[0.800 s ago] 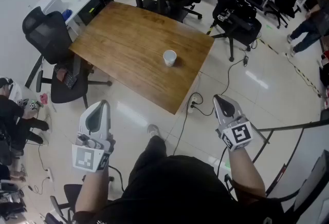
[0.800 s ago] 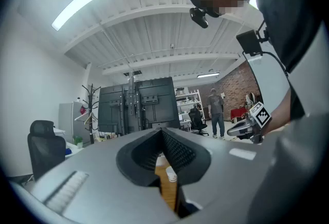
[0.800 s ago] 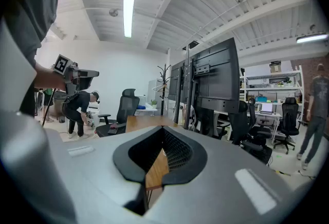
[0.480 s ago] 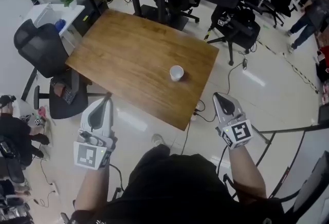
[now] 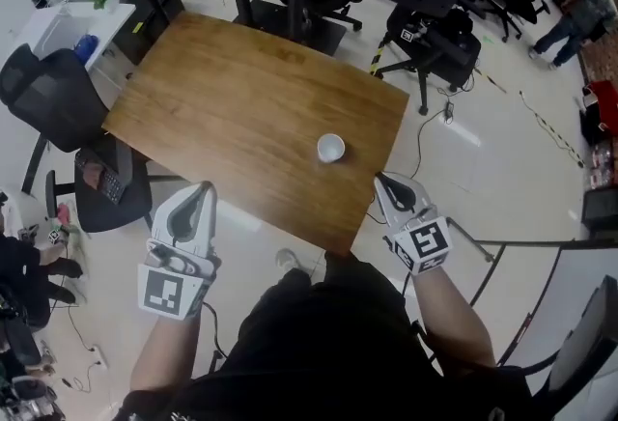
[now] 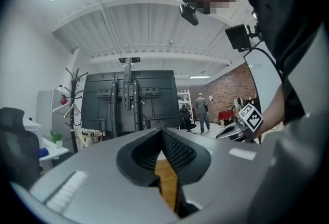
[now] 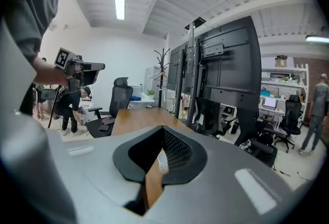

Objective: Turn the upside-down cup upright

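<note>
The small white paper-looking cup [image 5: 330, 148] stands alone on the brown wooden bench [image 5: 212, 91], toward its near right corner. The right claw [image 5: 382, 181] hangs just off that corner, jaws pressed together on nothing, aimed at the cup. The left claw [image 5: 203, 189], likewise closed and empty, is off the near edge, well apart. The cup is probably light, thin-walled and easily crushed or tipped, so a gentle pinch across its side wall seems best.
</note>
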{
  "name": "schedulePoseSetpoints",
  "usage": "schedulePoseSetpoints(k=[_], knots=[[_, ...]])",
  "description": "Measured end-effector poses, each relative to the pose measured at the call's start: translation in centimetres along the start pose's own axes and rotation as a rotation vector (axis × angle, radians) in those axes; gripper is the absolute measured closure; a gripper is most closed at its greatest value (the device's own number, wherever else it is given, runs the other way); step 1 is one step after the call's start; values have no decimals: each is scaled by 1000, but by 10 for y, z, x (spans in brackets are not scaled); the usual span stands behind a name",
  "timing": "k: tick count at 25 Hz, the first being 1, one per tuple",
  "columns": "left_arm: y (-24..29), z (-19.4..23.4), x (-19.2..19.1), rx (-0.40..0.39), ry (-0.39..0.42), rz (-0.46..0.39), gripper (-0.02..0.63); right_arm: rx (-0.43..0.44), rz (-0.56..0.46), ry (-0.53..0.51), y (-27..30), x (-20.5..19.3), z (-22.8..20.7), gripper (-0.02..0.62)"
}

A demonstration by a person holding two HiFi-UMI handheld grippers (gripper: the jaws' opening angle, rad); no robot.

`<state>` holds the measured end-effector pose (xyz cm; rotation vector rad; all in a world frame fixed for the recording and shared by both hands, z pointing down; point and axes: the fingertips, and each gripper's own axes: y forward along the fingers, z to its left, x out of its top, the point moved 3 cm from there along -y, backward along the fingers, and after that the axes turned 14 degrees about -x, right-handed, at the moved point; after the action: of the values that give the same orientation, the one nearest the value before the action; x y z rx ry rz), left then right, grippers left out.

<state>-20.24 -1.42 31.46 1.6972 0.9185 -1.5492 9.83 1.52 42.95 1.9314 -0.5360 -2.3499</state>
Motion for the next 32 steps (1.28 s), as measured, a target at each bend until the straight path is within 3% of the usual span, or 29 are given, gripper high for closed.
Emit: schedulePoseSetpoints(k=[6,11,17,22,26,32], knots=[[5,-2,-1,122,-8,3,606,-27,38,-53,54,-28,-29,594],[22,-1,-21,182,1,52,606,52,135,-156,106,-74,-21,594],[72,11,-41,187,37,60,606,95,179,-32,144,-97,-17,592],[108,20,-67,155,3,81,606,161,240,43,155,-106,-12,556],[119,17,-79,160,4,136,606,172,294,73,157,-121,-14,514],[113,18,-100,163,-10,192,606,190,321,98,162,-128,-7,512]])
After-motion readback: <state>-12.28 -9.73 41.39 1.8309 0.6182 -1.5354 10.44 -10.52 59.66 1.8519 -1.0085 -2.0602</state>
